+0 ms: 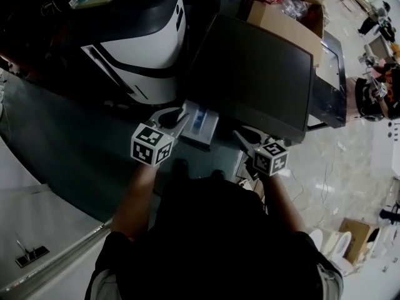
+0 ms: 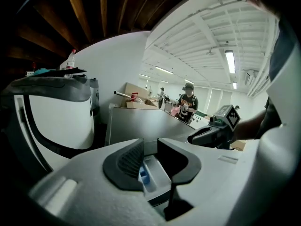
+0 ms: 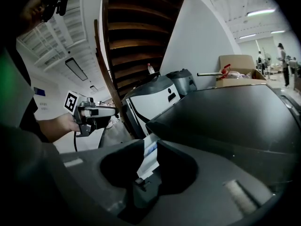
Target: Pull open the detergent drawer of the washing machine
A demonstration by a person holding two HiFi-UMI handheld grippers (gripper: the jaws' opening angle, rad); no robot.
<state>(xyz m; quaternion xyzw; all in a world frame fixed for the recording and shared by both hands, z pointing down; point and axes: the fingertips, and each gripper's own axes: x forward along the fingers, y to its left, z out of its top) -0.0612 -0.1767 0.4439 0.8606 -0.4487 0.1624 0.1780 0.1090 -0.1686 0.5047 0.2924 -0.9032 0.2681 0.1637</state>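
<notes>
Hovering in front of the washing machine point(image 1: 250, 74), both claws are off the drawer. The detergent drawer point(image 1: 201, 125) stands pulled out of the machine's front, at the corner next to the white and dark appliance point(image 1: 147, 55). It is a white tray with a blue insert, open to the top. From the head view it lies between the two claws, much nearer the left one.

The left claw point(image 2: 149, 147) has its jaws apart at a moderate gap with nothing pinched. Its own view looks through that gap at the drawer, which lies beyond and lower, and the pads are not on it. The right claw point(image 3: 150, 145) sits off to the other side near the machine's front edge, jaws likewise parted and empty, with the drawer showing past its tips. Behind the machine's dark lid stands a cardboard box point(image 1: 294, 19).
</notes>
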